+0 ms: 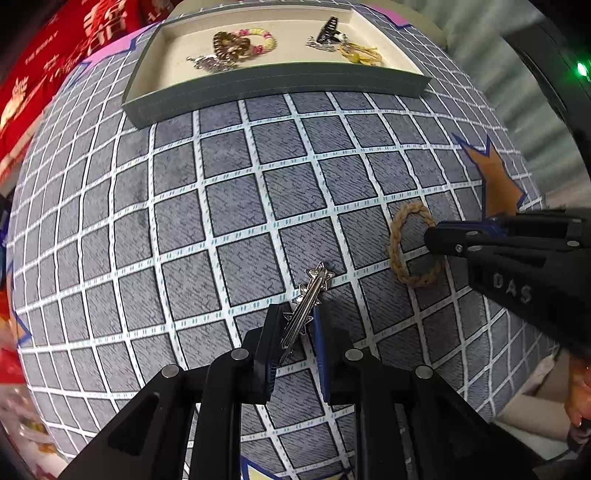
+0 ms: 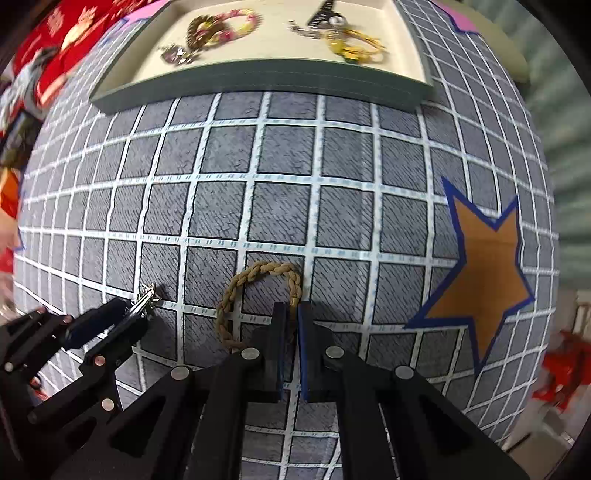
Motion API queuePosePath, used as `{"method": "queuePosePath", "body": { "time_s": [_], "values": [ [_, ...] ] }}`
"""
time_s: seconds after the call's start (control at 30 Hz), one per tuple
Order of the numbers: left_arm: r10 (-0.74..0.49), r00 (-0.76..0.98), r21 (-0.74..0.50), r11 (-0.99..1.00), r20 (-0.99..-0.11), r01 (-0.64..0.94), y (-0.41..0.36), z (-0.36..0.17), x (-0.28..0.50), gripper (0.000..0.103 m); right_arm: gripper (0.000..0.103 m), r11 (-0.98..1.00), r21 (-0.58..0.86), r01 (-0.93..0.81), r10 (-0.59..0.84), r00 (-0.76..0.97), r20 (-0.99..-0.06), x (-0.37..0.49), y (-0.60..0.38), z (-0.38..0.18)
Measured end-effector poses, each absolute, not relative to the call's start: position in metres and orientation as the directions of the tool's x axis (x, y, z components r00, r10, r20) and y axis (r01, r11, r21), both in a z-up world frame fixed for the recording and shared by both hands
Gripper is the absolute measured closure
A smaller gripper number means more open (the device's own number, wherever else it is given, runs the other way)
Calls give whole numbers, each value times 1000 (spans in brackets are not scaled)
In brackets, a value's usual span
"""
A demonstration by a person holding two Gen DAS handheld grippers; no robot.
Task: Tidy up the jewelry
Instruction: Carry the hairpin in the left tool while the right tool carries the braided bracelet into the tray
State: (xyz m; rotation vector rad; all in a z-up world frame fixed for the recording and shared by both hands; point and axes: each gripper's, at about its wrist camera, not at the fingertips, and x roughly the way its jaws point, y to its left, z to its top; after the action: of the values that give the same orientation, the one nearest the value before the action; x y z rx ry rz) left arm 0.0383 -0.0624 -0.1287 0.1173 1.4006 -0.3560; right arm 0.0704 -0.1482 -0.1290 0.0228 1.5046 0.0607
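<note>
A silver hair clip with stars [image 1: 308, 295] lies slantwise between the pads of my left gripper [image 1: 295, 314], which is shut on its lower half; its starred tip sticks out ahead. The same clip [image 2: 147, 293] and left gripper [image 2: 135, 314] show at the lower left of the right wrist view. A tan braided loop [image 2: 258, 269] lies on the checked cloth, and my right gripper [image 2: 291, 306] is shut on its right-hand side. The left wrist view has the loop [image 1: 397, 236] at the right, with the right gripper [image 1: 430, 236] pinching its edge.
A shallow green tray [image 1: 273, 79] with a cream floor stands at the far edge, holding beaded bracelets [image 1: 258, 38], a black clip [image 1: 328, 29] and a yellow piece [image 1: 360, 53]. An orange star patch [image 2: 487, 266] marks the grey checked cloth [image 2: 280, 155]. Red packaging [image 1: 48, 66] lies beyond the left edge.
</note>
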Motion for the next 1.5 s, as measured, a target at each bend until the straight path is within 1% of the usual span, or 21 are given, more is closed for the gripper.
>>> {"method": "queuePosePath", "body": {
  "time_s": [0.27,0.67,0.8,0.9,1.5],
  "values": [
    [-206,138,-162,947,-969,279,-69,-113,44,76,97,993,117,14,115,97,-989,67,-178,-110],
    [-217,200,-159,950,-955,268,-64,-80,55,76,97,981,189,53,181,138,-974,65,-236,-81],
    [-219,222,-156,951,-950,267,-55,-75,46,76,97,978,201,55,191,157,-969,71,-246,-66],
    [-220,240,-154,952,-946,266,-50,-67,48,76,97,976,211,61,197,173,-965,63,-233,-70],
    [-222,308,-144,956,-925,256,-52,-34,75,76,96,965,254,63,230,263,-937,98,-242,-31]
  ]
}}
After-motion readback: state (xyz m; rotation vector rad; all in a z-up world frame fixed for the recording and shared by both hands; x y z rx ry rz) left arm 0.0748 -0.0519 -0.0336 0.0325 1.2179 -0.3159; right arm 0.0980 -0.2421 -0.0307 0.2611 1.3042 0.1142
